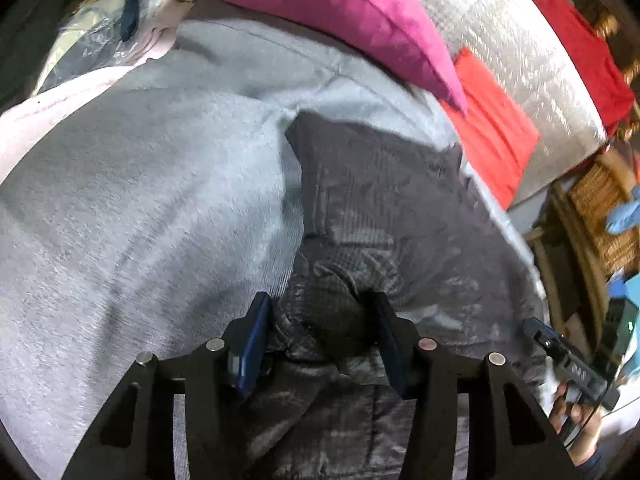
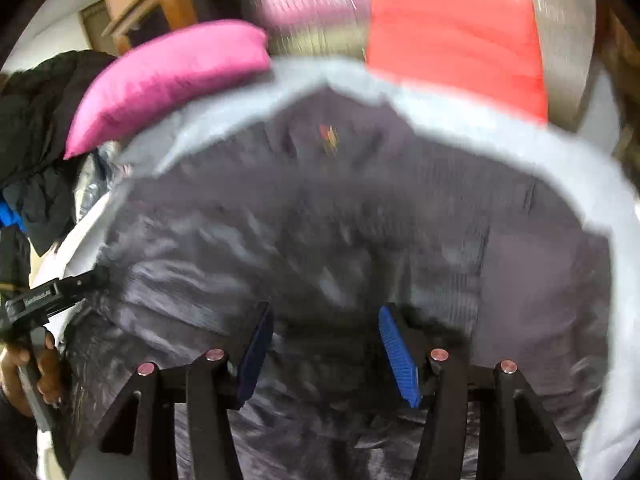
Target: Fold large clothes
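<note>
While my left tongs pinch a bunch of the dark jacket on the grey blanket, my right tongs sit half open over it; whether they grip, I cannot tell. Folding has barely begun.

Grey blanket covers bed, pale pink sheet showing at its left edge. Magenta pillow lies along far edge of bed, one corner overlapping red-orange cushion. Silvery quilted bolster sits behind both, red cloth draped over its far side. Clear plastic bag with dark blue strap at far-left corner. Wicker furniture stands beyond right edge. Right-wrist view: black garments heaped at left, wooden cabinet behind; all blurred.
</note>
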`<state>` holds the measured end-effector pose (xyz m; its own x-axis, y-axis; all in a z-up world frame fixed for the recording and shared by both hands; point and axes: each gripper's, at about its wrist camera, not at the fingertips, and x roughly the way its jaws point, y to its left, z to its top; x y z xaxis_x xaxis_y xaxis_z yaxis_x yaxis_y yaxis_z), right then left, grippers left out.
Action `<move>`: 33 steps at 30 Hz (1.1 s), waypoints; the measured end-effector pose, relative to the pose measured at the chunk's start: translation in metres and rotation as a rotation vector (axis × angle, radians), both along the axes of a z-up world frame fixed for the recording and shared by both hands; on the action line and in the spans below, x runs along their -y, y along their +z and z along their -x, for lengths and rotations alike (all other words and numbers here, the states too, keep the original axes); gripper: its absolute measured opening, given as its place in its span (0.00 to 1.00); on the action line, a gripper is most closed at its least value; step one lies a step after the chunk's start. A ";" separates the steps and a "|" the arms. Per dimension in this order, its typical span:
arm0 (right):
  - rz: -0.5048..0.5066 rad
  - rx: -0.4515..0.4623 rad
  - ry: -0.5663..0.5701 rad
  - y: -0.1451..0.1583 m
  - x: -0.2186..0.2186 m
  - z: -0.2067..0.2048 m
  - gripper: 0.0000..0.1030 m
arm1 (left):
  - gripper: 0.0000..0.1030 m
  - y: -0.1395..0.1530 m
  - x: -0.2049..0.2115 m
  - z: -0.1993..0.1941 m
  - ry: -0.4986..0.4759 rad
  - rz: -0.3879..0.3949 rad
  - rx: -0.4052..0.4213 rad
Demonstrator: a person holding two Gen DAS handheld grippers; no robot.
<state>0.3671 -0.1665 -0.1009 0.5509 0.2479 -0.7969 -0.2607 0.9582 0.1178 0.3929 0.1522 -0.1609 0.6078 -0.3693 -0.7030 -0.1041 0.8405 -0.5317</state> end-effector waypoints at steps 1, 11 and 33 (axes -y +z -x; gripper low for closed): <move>-0.023 0.045 0.036 0.014 -0.010 0.007 0.57 | 0.59 0.006 -0.009 -0.003 0.011 0.027 0.023; 0.008 0.142 0.482 0.007 -0.175 0.041 0.57 | 0.52 0.011 -0.021 -0.093 -0.062 0.100 -0.039; -0.018 -0.033 0.513 -0.052 -0.181 0.009 0.58 | 0.52 0.021 -0.024 -0.097 -0.012 -0.024 0.045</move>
